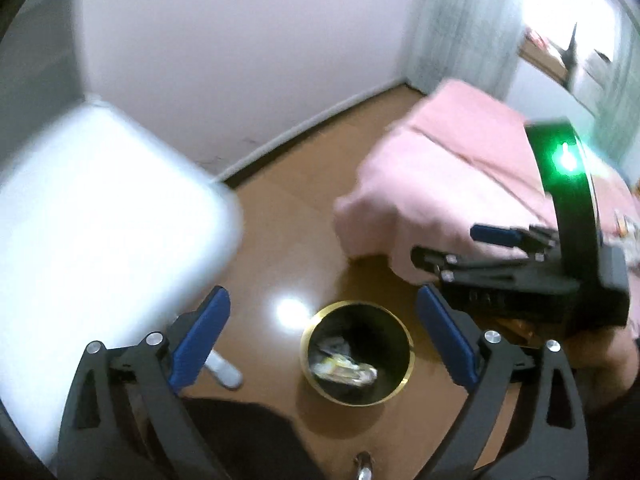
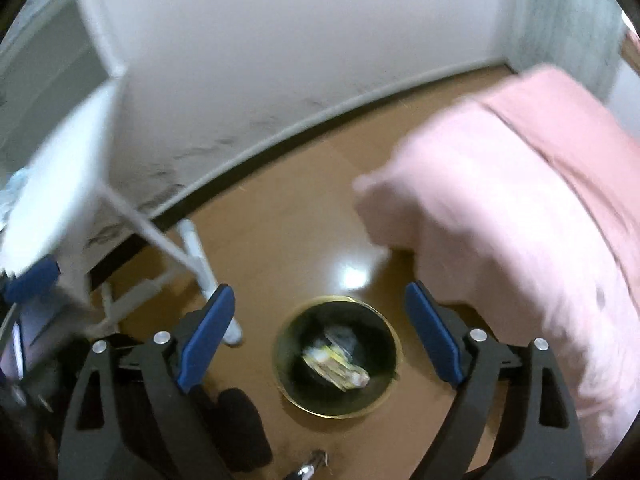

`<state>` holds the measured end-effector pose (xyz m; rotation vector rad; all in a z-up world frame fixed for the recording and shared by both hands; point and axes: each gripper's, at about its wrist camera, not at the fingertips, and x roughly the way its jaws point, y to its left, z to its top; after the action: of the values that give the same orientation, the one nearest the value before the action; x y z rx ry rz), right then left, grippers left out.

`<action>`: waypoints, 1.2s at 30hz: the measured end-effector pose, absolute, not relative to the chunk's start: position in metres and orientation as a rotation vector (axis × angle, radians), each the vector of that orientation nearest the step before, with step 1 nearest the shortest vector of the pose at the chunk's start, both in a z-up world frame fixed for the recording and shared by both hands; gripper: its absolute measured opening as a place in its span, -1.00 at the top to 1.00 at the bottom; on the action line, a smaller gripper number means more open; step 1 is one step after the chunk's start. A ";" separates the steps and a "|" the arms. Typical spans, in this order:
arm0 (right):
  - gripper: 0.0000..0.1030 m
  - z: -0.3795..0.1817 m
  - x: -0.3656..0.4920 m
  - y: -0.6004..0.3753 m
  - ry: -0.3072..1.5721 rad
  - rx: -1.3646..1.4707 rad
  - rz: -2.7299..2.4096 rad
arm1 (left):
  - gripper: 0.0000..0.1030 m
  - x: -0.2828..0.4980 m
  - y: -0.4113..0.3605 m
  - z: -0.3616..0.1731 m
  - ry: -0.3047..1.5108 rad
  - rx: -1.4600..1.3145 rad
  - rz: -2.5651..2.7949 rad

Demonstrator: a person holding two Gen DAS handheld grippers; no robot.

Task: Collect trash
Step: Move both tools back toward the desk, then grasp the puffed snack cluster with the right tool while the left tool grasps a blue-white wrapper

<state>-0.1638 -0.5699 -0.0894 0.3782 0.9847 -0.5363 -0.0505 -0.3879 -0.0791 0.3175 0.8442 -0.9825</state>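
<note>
Trash [image 2: 335, 368], seemingly crumpled wrappers though blur hides detail, lies inside the gold-rimmed bin [image 2: 394, 364] on the brown floor [image 2: 280, 240], between a white desk [image 1: 100, 208] and a pink bed [image 2: 520, 208]. Above it, left gripper [image 1: 324, 340] and right gripper [image 2: 320, 332] both hang spread wide, holding nothing.

A brown wooden floor [image 2: 280, 232] is carrying a gold-rimmed black bin [image 2: 337, 407] holding crumpled wrappers [image 2: 334, 366], with a white table's leg [image 2: 208, 280] standing left.
</note>
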 end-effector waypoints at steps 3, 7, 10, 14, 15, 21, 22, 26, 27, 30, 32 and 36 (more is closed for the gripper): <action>-0.64 -0.063 -0.122 -0.512 0.951 0.308 -0.390 | -0.79 -0.020 -0.321 -0.049 0.785 0.280 -0.856; -0.64 -0.043 -0.061 -0.431 0.935 0.232 -0.180 | -0.80 0.020 -0.226 -0.032 0.748 0.233 -0.641; -0.64 -0.037 -0.009 -0.359 0.932 0.180 -0.011 | -0.80 0.056 -0.134 -0.030 0.780 0.159 -0.462; -0.64 -0.040 0.046 -0.267 0.944 0.095 0.169 | -0.80 0.082 -0.042 -0.032 0.781 0.138 -0.285; -0.64 -0.042 0.059 -0.241 0.945 0.067 0.213 | -0.80 0.088 -0.030 -0.033 0.784 0.133 -0.258; -0.64 -0.052 0.094 -0.166 0.947 -0.048 0.285 | -0.80 0.126 0.030 -0.032 0.798 0.009 -0.209; -0.64 -0.053 0.098 -0.162 0.946 -0.052 0.288 | -0.80 0.128 0.029 -0.033 0.795 0.012 -0.214; -0.63 -0.059 0.113 -0.144 0.958 -0.065 0.302 | -0.80 0.161 0.042 -0.043 0.807 0.022 -0.190; -0.59 -0.060 0.114 -0.142 0.963 -0.066 0.306 | -0.80 0.166 0.050 -0.047 0.815 0.013 -0.187; -0.56 -0.060 0.115 -0.135 0.955 -0.084 0.305 | -0.80 0.183 0.065 -0.057 0.838 -0.004 -0.178; -0.48 -0.060 0.118 -0.130 0.956 -0.090 0.309 | -0.80 0.192 0.066 -0.062 0.845 0.010 -0.176; 0.32 -0.055 0.115 -0.123 0.946 -0.087 0.311 | -0.80 0.204 0.064 -0.064 0.836 0.007 -0.182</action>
<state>0.1146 -0.1228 -0.0551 -0.0875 0.9463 0.3106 0.2039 0.0643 -0.0640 0.0070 0.8359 -0.1818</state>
